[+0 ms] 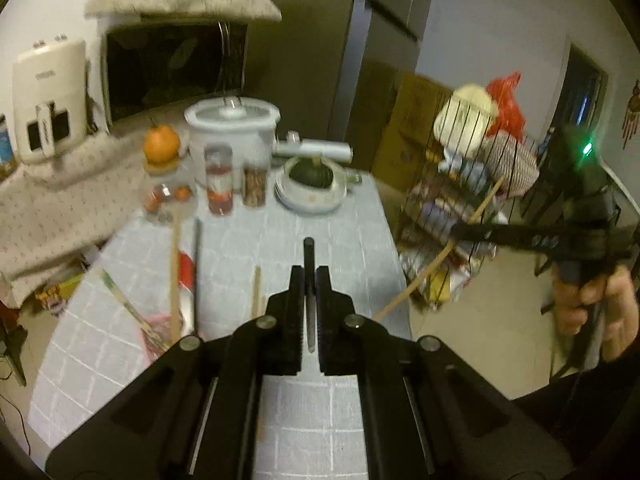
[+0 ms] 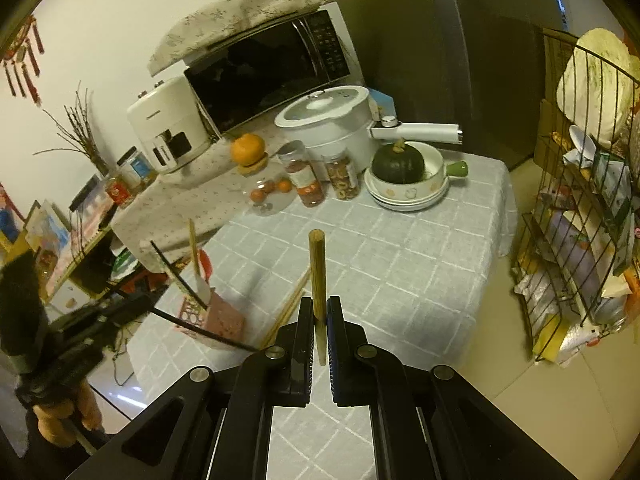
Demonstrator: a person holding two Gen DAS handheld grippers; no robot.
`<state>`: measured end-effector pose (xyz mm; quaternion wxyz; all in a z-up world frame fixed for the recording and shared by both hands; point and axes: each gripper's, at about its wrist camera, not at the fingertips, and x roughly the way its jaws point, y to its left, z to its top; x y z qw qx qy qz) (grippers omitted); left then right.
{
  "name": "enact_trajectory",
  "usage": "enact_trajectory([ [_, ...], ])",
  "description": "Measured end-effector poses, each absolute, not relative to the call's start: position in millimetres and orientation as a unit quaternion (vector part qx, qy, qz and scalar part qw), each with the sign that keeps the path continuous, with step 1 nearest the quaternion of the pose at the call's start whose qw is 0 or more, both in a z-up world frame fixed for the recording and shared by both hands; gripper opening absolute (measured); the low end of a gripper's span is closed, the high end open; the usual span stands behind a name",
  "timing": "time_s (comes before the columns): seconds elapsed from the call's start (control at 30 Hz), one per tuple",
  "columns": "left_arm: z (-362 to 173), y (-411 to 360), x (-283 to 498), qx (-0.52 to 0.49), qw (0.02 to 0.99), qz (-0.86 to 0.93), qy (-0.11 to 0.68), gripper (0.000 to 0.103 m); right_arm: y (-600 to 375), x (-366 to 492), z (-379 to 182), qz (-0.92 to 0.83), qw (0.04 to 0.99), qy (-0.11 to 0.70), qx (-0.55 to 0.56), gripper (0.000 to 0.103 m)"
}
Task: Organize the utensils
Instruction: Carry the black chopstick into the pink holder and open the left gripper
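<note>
1. Jaws of my left gripper (image 1: 308, 280) pinched one black utensil (image 1: 308, 256); right gripper (image 2: 319, 312) pinched one wooden stick (image 2: 317, 268).
2. Pink holder (image 2: 224, 320) near the table (image 2: 400, 264) edge kept several utensils; two chopsticks (image 2: 292, 304) lay beside it.

White wall (image 2: 100, 20) behind, pale tiled floor (image 2: 560, 400) below. Grey checked tablecloth (image 2: 400, 260) centre, wire rack (image 2: 580, 240) at right.

There are two grippers, the left gripper (image 1: 308, 280) and the right gripper (image 2: 319, 312). Two tall jars (image 2: 306, 178) stand mid-frame. One green pumpkin (image 2: 398, 164) sits in one bowl (image 2: 434, 182). One white pot (image 2: 332, 120) stands behind.
</note>
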<state>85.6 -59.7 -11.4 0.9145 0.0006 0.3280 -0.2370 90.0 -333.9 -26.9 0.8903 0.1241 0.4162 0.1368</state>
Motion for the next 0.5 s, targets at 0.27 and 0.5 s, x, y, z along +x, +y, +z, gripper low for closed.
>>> enact_trajectory([
  [0.27, 29, -22, 67, -0.032, 0.944, -0.215, 0.250, 0.006, -305, 92, -15, 0.158, 0.892, 0.405, 0.122, 0.006],
  [0.5, 46, 9, 64, -0.036, 0.965, -0.164, 0.201, 0.006, -270, 95, -13, 0.184, 0.889, 0.406, 0.108, 0.006],
])
